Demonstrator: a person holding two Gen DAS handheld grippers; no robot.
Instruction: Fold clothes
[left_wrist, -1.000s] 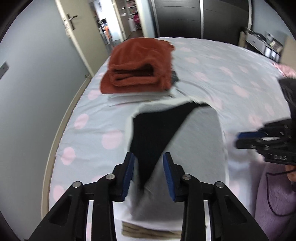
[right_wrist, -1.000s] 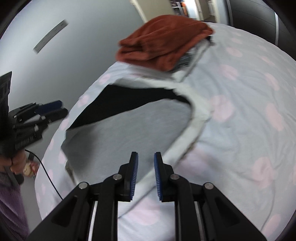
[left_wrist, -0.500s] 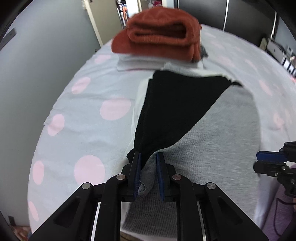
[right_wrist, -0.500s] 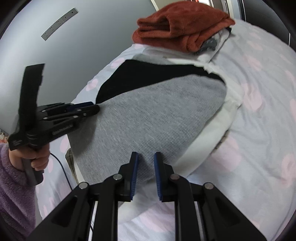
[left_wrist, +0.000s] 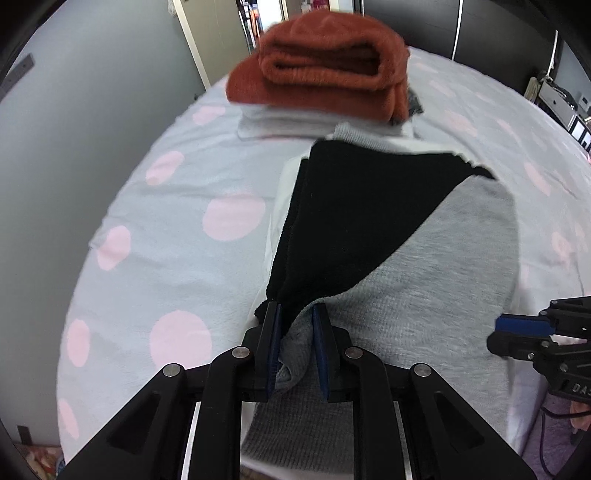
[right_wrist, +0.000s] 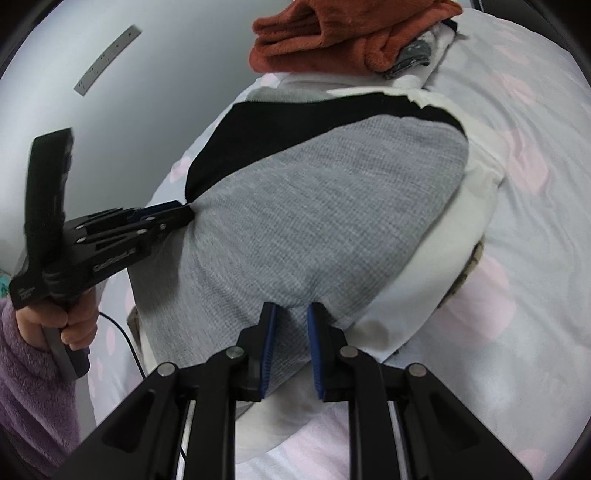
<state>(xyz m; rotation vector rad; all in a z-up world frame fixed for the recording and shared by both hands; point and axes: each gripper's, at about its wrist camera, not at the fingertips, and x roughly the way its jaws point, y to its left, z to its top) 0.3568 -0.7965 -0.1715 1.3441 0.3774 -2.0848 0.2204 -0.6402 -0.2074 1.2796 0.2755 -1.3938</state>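
Your left gripper sits at the lower centre of the left view, its 2 blue-padded fingers pinched on a bunched corner of the grey top. That corner rises between the pads, with the black layer just behind it.

The grey top fills the middle of both views, spread over the black layer and a white garment whose edge shows along the right side in the right view. All 3 lie on the bed, which has a pale blue cover with pink dots.

Your right gripper sits at the lower centre of the right view. Its fingers are close together at the near hem of the grey top, with grey fabric between them; you hold that hem.

In the right view, your left hand appears at the left edge, gripping the handle, with a purple sleeve below it.

At the top of both views, a folded rust towel rests on a pale stack, just beyond the far edge of the black layer.

A door stands at the upper left of the left view.
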